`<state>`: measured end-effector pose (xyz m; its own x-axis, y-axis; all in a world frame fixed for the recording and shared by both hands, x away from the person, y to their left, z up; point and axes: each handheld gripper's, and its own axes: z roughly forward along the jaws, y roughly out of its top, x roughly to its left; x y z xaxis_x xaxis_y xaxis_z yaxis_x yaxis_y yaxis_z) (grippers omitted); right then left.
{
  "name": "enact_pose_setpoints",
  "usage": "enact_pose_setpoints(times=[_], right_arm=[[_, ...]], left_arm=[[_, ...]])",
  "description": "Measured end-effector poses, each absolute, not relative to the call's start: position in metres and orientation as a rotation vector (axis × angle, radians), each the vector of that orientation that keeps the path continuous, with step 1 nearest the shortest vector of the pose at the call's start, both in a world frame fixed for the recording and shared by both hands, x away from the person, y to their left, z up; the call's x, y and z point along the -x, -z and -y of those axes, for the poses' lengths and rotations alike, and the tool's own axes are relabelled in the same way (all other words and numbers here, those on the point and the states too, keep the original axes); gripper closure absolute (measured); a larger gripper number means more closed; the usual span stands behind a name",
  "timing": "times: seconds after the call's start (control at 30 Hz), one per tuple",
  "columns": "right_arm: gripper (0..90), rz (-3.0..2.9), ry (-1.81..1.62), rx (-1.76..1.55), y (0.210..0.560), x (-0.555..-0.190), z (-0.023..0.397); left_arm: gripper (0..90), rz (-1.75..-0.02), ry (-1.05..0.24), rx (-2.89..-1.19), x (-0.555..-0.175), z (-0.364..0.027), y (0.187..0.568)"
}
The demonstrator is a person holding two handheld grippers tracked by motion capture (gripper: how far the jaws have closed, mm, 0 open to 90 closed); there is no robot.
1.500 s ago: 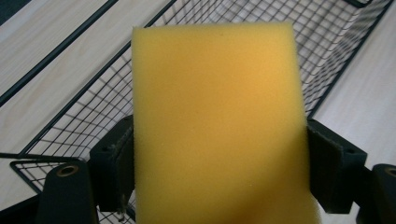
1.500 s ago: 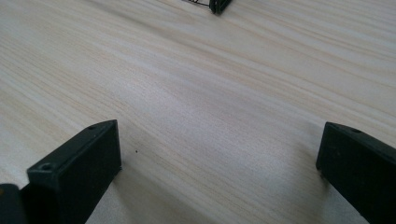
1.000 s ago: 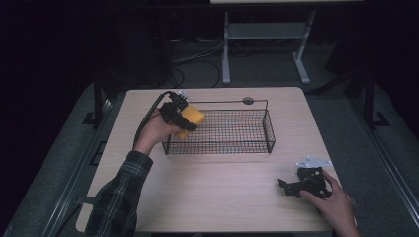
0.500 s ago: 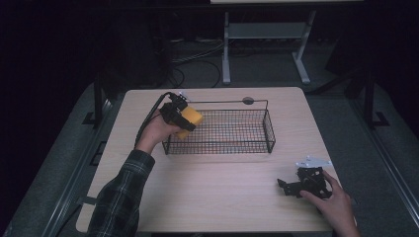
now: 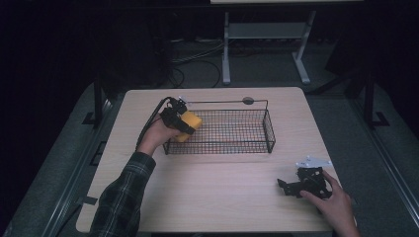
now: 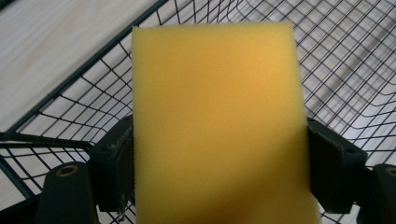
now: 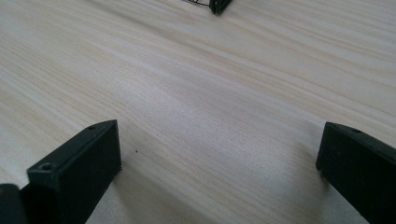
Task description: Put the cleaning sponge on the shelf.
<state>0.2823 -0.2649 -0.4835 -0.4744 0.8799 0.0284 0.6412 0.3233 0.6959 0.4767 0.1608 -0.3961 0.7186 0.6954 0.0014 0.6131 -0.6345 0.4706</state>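
Since a second before, the left gripper [image 5: 182, 122] had sunk slightly, carrying the yellow sponge [image 5: 189, 125] lower over the left end of the wire basket [image 5: 269, 132]; release looked near. Jaws clamped on the sponge's sides. Basket otherwise held nothing visible. Right gripper [image 5: 296, 185] rested on the table [image 5: 217, 197], jaws apart, nothing between them.
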Motion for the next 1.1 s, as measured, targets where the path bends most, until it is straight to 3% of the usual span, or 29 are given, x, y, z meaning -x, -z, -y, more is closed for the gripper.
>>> enact_pose_setpoints(times=[1.1], right_arm=[[0.0, -2.239, -0.930, -1.354, 0.484, -0.282, 0.265]], left_arm=[[21.7, -1.033, -0.231, -2.557, -0.481, -0.151, 0.414]])
